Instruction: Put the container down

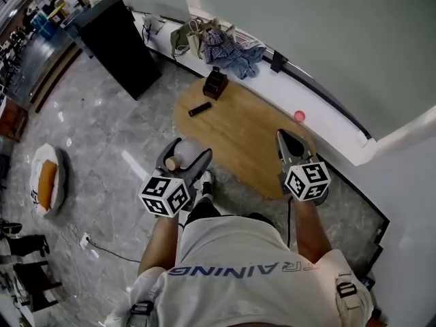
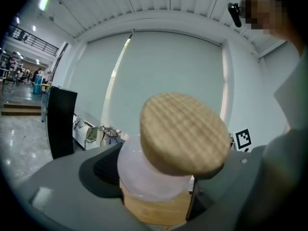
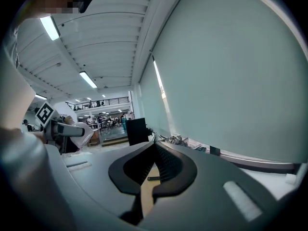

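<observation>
The container (image 2: 185, 131) is a frosted white jar with a round wooden lid. It lies tilted between the grey jaws of my left gripper (image 2: 163, 174), which is shut on its body. In the head view the left gripper (image 1: 189, 150) holds the container (image 1: 173, 162) in the air just off the near left edge of the oval wooden table (image 1: 238, 138). My right gripper (image 1: 286, 143) hovers over the table's near right part. In the right gripper view its jaws (image 3: 155, 150) are pressed together with nothing between them.
A short black object (image 1: 199, 109) and a dark brown box (image 1: 215, 84) sit on the table's far end. A pink ball (image 1: 299, 116) and a pile of clothes and bags (image 1: 218, 46) lie on the white ledge. A black cabinet (image 1: 119, 46) stands at the far left.
</observation>
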`<action>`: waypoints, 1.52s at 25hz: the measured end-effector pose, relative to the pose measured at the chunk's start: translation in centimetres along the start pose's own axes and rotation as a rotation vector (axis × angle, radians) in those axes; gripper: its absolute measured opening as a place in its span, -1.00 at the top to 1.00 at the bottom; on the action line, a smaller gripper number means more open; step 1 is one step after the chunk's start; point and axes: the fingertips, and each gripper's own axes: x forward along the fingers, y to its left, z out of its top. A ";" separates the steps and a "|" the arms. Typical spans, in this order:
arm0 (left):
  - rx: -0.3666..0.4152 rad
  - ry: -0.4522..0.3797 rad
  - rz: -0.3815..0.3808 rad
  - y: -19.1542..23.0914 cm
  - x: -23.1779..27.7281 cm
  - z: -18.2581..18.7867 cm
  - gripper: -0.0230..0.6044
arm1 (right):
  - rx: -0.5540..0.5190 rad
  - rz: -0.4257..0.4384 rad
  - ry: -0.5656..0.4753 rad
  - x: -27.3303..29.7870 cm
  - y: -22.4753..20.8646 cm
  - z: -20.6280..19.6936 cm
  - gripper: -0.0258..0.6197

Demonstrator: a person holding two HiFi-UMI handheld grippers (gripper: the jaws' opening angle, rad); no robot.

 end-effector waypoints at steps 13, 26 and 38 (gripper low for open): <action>0.064 0.079 -0.331 8.3 15.0 6.4 -0.38 | 0.019 -0.366 -0.031 7.9 -3.4 3.9 0.87; 0.041 0.185 -0.492 10.2 23.4 5.8 -0.38 | 0.067 -0.541 0.045 10.5 -5.5 2.4 0.87; 0.139 0.265 -0.412 7.4 26.9 3.5 -0.38 | 0.144 -0.475 0.024 11.3 -11.6 0.0 0.87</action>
